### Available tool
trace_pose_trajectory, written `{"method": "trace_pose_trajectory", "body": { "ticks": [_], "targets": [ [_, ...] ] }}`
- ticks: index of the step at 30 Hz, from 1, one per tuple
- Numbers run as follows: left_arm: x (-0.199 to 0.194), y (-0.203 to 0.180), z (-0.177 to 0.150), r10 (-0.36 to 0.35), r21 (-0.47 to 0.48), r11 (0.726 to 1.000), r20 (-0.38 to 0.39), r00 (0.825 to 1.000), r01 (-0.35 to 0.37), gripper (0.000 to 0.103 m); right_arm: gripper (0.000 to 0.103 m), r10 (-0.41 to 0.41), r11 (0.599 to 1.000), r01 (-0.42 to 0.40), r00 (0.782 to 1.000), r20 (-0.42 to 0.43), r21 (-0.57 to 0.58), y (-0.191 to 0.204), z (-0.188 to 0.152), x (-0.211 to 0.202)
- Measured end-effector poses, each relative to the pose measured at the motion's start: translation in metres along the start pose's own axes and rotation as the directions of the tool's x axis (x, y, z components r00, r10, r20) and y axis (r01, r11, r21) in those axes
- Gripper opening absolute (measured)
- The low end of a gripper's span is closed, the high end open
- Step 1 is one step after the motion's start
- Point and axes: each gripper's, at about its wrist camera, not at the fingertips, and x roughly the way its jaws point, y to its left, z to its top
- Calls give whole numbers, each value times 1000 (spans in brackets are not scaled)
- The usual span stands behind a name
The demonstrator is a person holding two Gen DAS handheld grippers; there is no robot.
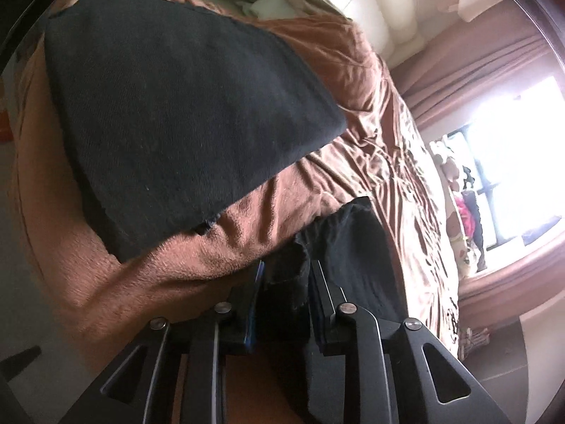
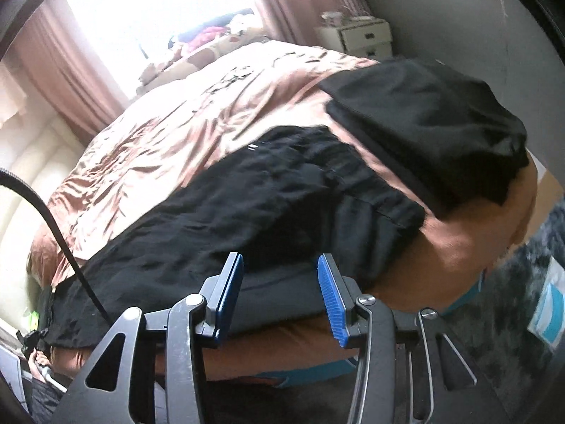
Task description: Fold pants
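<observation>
Black pants [image 2: 247,212] lie stretched across the brown bedspread [image 2: 176,130] near the bed's front edge. My right gripper [image 2: 280,275] is open, its blue pads on either side of the pants' near edge, holding nothing. In the left wrist view my left gripper [image 1: 286,282] has black fabric of the pants [image 1: 339,247] between its fingers and looks shut on it. A second black garment, folded flat [image 1: 176,113], lies further on the bed; it also shows in the right wrist view [image 2: 430,120].
A cream padded headboard [image 1: 385,10] stands at the bed's head. Curtains and a bright window [image 2: 159,10] are behind the bed. A white nightstand [image 2: 360,39] stands by the wall. A black cable [image 2: 53,222] hangs at the left.
</observation>
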Motion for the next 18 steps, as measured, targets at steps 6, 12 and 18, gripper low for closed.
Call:
{"method": "trace_pose_trajectory", "body": {
  "ticks": [6, 12, 18],
  "targets": [
    [-4, 10, -10, -30, -13, 999, -45, 999, 30, 28, 42, 49, 994, -49, 999, 1, -95, 51, 12, 5],
    [5, 13, -27, -60, -28, 998, -90, 994, 58, 33, 42, 125, 977, -125, 992, -15, -174, 109, 17, 18],
    [12, 8, -35, -67, -16, 998, -81, 994, 66, 33, 42, 155, 955, -172, 984, -85, -242, 156, 6, 49]
  ]
}}
